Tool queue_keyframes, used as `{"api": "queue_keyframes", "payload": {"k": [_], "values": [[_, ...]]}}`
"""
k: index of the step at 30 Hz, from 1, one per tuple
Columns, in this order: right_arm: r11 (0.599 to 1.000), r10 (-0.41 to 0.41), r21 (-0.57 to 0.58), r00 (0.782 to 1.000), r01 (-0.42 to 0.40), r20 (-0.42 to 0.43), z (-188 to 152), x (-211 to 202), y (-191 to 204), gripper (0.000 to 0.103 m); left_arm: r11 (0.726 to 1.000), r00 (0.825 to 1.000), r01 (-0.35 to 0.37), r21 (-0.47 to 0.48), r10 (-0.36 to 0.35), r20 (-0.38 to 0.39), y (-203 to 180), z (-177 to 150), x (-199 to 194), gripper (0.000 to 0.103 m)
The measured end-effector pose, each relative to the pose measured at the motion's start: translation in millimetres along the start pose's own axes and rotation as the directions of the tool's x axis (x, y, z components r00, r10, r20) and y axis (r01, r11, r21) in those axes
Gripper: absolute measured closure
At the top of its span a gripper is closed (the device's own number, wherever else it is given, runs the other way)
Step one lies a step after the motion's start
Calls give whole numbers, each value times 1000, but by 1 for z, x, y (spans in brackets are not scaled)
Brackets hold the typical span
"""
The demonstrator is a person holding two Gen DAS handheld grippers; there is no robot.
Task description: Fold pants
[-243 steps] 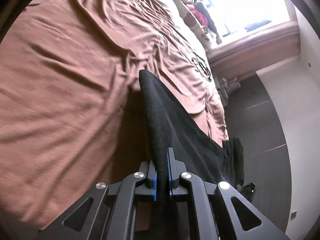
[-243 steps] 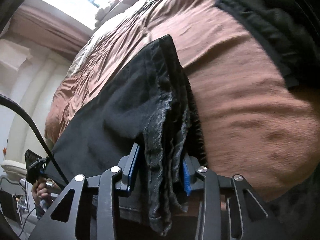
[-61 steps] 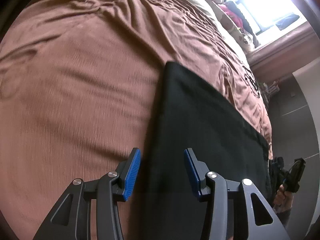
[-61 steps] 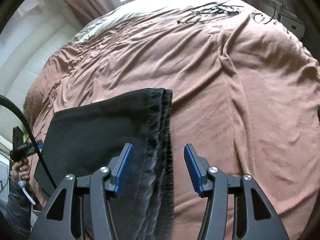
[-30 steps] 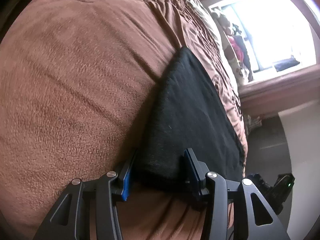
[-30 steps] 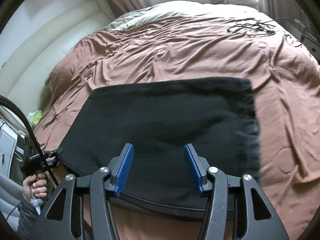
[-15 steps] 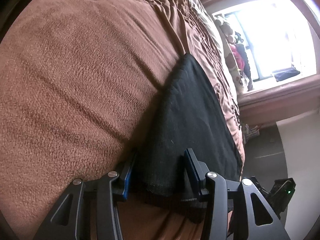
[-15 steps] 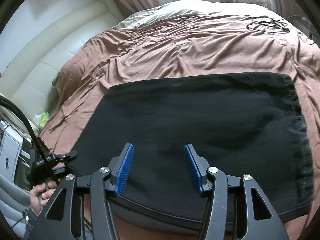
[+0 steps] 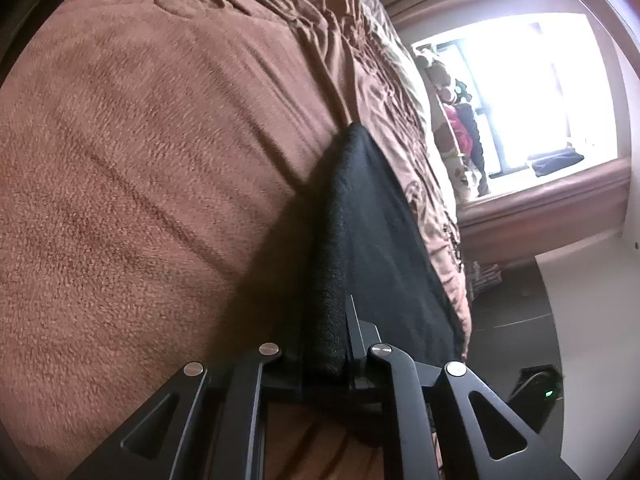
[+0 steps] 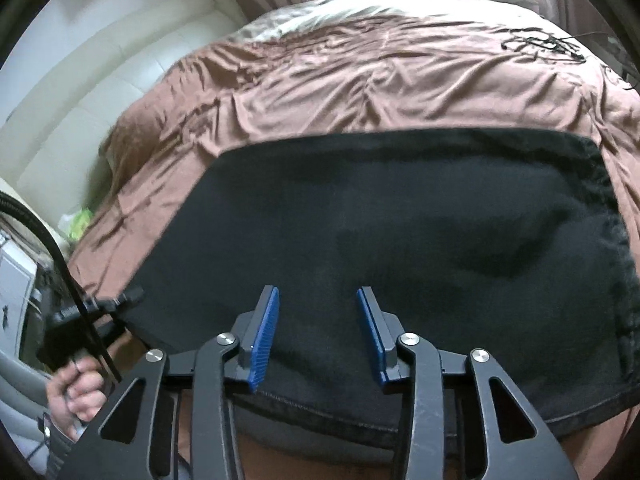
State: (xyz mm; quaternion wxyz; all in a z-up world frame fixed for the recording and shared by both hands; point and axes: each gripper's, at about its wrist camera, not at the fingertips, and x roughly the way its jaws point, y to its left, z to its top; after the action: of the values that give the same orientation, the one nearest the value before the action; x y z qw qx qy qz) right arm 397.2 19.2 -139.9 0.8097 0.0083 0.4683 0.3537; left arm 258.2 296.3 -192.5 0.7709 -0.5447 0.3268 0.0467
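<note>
My left gripper (image 9: 325, 354) is closing, its jaws pinched on a raised fold of the black pants (image 10: 400, 240) at their left end, near the bed's left edge. The pants lie flat and folded across the near part of the brown blanket (image 10: 380, 80), frayed hems toward the right. My right gripper (image 10: 317, 334) hangs over the near hem, jaws closing but apart, blue pads (image 10: 264, 336) clear of the cloth. A hand (image 10: 76, 392) grips the left tool's handle.

Matt black woven pants (image 10: 400, 220), fuzzy brown fleece blanket (image 9: 140, 160), ribbed blue pads (image 10: 264, 336)
</note>
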Motion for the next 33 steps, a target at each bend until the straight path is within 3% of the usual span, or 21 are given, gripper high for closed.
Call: {"api": "queue_keyframes", "payload": {"k": [6, 13, 19, 25, 33], "values": [[999, -51, -23, 995, 49, -89, -18, 23, 10, 95, 1000, 1000, 0, -27, 0, -17, 0, -5, 0, 88], [995, -70, -86, 990, 59, -125, -41, 27, 29, 96, 998, 1000, -9, -54, 10, 12, 4, -14, -2, 87], [996, -70, -72, 985, 59, -159, -43, 23, 27, 100, 998, 997, -10, -60, 14, 79, 3, -24, -1, 87], [997, -54, -60, 994, 48, -90, -19, 7, 30, 100, 998, 994, 2, -62, 5, 113, 2, -27, -6, 87], [995, -99, -43, 988, 95, -122, 4, 48, 20, 100, 999, 993, -19, -46, 25, 117, -7, -29, -4, 87]]}}
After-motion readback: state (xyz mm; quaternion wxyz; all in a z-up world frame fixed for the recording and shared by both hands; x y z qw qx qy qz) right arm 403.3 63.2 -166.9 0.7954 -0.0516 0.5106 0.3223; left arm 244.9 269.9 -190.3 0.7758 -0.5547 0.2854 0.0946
